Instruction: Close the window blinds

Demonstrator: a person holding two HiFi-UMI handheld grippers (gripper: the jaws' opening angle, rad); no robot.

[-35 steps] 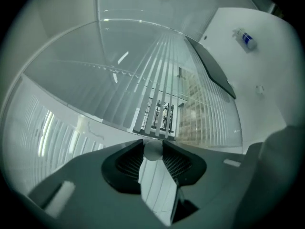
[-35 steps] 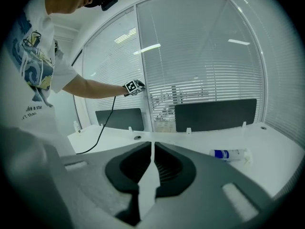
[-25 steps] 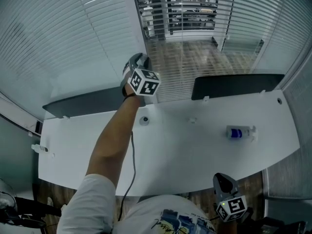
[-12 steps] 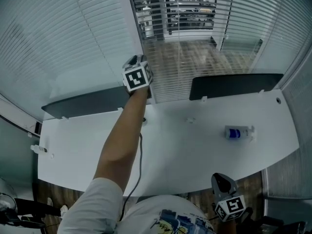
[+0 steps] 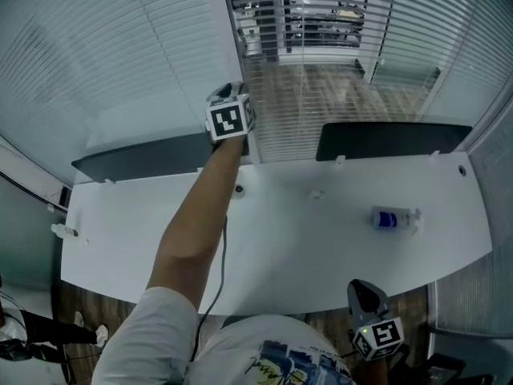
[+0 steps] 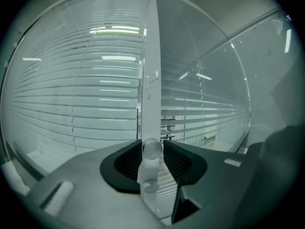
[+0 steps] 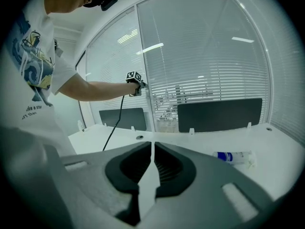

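Observation:
My left gripper [image 5: 228, 95] reaches over the desk to the white window post [image 5: 232, 30] between two glass panes. In the left gripper view a small round knob [image 6: 152, 150] on that post [image 6: 151, 80] sits between the left gripper's [image 6: 152, 143] pads. Its jaws have just been opening, and thin gaps show on both sides of the knob. The left pane's blinds [image 5: 120, 62] look flat and shut. The middle pane's slats [image 5: 321, 22] let a room show through. My right gripper [image 5: 362, 289] hangs low by the desk's near edge, shut [image 7: 152, 147] with nothing in it.
A white desk [image 5: 304, 247] lies below me, with a blue-labelled bottle [image 5: 393, 219] lying at its right. Two dark divider panels [image 5: 385, 140] [image 5: 136, 163] stand along its far edge. A black cable [image 5: 218, 255] hangs from my left arm over the desk.
The left gripper has rolled about its own axis at the post, its marker cube showing a different face, without leaving its place. The right gripper has stayed put.

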